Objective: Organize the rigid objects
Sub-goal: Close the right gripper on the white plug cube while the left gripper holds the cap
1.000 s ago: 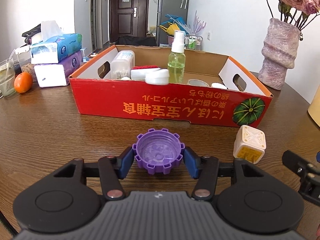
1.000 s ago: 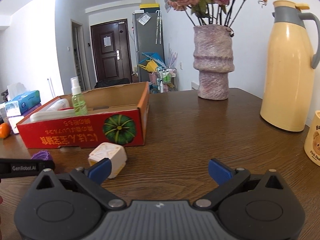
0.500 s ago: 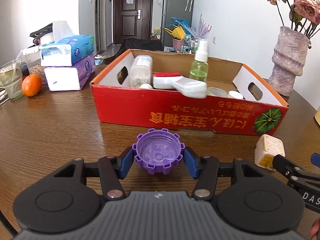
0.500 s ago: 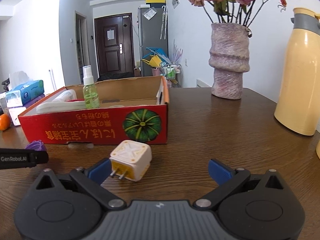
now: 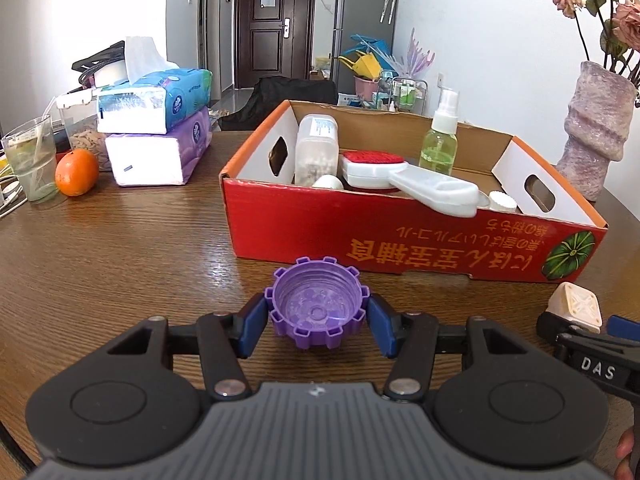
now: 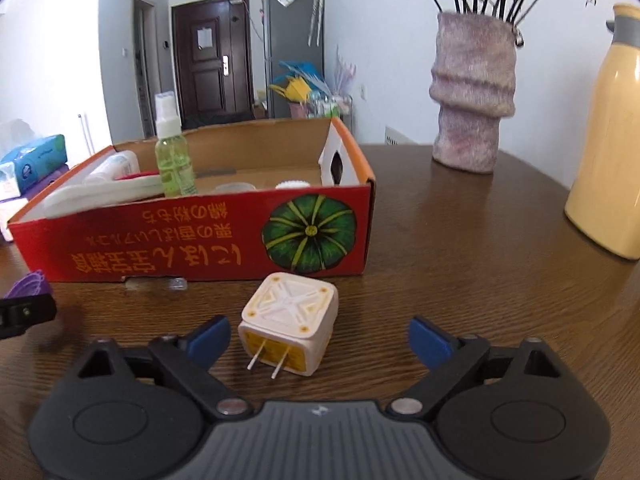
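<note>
My left gripper (image 5: 316,322) is shut on a purple toothed bottle cap (image 5: 316,306), held just above the wooden table in front of the red cardboard box (image 5: 400,236). My right gripper (image 6: 318,340) has its jaws closing around a cream cube-shaped plug adapter (image 6: 290,322) with two prongs facing me. The adapter sits on the table between the blue pads, nearer the left one, and neither pad presses on it. In the left wrist view the adapter (image 5: 576,308) shows at far right with the right gripper's finger beside it. The cap (image 6: 30,286) peeks in at the right wrist view's left edge.
The box holds a green spray bottle (image 5: 440,144), a white jar (image 5: 316,150), a red-topped brush (image 5: 374,166) and small caps. Tissue packs (image 5: 156,136), an orange (image 5: 77,172) and a glass (image 5: 30,164) stand left. A pink vase (image 6: 472,108) and yellow thermos (image 6: 612,152) stand right.
The left gripper has carried the cap leftward along the box front. The right gripper has moved forward until the adapter sits between its fingers, and those fingers have drawn in.
</note>
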